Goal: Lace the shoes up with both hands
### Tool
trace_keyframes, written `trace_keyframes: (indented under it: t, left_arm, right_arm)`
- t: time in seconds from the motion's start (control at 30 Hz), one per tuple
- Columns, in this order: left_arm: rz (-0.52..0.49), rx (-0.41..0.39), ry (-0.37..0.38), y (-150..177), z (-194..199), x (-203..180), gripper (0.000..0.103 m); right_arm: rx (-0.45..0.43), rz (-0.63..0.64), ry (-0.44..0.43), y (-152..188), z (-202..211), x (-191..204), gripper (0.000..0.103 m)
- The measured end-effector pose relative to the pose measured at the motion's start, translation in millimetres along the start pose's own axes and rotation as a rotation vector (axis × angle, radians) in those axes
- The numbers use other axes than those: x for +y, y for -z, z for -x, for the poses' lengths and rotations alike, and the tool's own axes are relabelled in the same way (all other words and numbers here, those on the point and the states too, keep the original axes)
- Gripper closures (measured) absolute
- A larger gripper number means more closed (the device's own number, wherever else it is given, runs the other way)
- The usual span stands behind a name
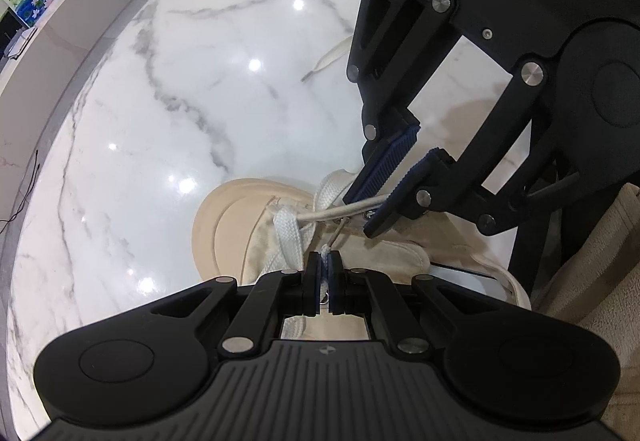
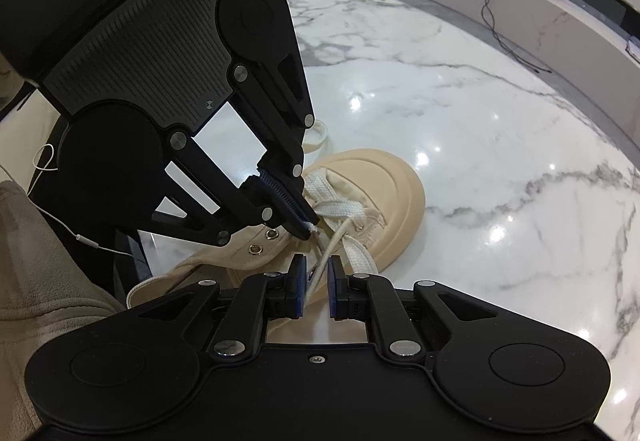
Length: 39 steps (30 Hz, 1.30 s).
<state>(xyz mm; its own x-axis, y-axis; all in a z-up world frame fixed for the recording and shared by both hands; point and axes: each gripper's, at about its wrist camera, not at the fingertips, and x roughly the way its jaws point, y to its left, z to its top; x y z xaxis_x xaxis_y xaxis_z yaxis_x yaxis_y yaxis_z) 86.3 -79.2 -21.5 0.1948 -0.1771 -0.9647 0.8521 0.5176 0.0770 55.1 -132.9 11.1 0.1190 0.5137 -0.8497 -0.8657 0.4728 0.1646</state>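
So there's a beige canvas high-top shoe (image 2: 320,237) with a smooth, rounded rubber toe cap sitting on a glossy white marble tabletop (image 1: 180,89) with grey veins, toe pointing away from the person. Its opening looks empty from what shows, though most of it is hidden behind the tools. Brass-coloured metal eyelets (image 2: 255,249) run along the near flap, and a flat woven cream shoelace (image 2: 340,209) crosses over the tongue near the toe.

The left gripper (image 1: 325,261), black plastic with ribbed blue rubber pads, has its fingers pressed together, pinching a frayed white bit of that lace right above the eyelet rows. You can see the same pinch from the right wrist view, where the lace end pokes out at the fingertips.

The right gripper (image 2: 317,273) is the trickier one. A rounder, cord-like run of the lace passes between its blue pads (image 1: 384,165), and in the left wrist view the pads sit on either side of it with a narrow gap. I think they're lightly clamping it, but I can't tell for sure whether the pads actually press on it.

Another loose end of the lace (image 1: 326,61) lies flat on the marble beyond the shoe, well apart from both tools. A beige fleece sleeve (image 2: 36,281) shows at the edge.
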Motion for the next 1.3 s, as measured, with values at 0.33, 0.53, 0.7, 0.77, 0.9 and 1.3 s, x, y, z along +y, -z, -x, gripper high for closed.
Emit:
trace_keyframes:
  t: [0.33, 0.53, 0.7, 0.77, 0.9, 1.3]
  left_arm:
    - [0.008, 0.018, -0.017, 2, -1, 0, 0.101]
    - [0.003, 0.02, -0.026, 2, -3, -1, 0.101]
    - [0.001, 0.019, -0.034, 3, -2, -2, 0.101]
    - [-0.002, 0.014, -0.041, 3, -1, -3, 0.101]
    - [-0.002, -0.001, -0.051, 4, 3, -4, 0.101]
    - [0.012, -0.055, -0.033, 0, 12, -8, 0.101]
  right_arm:
    - [0.001, -0.012, 0.005, -1, -4, -3, 0.094]
    - [0.007, -0.005, 0.014, -6, -7, 1, 0.094]
    - [0.015, 0.0, 0.021, -9, -6, 8, 0.094]
    - [0.018, 0.001, 0.024, -10, -6, 8, 0.094]
    - [0.026, 0.0, 0.029, -13, -8, 9, 0.094]
    - [0.034, 0.001, 0.038, -21, -14, 10, 0.094]
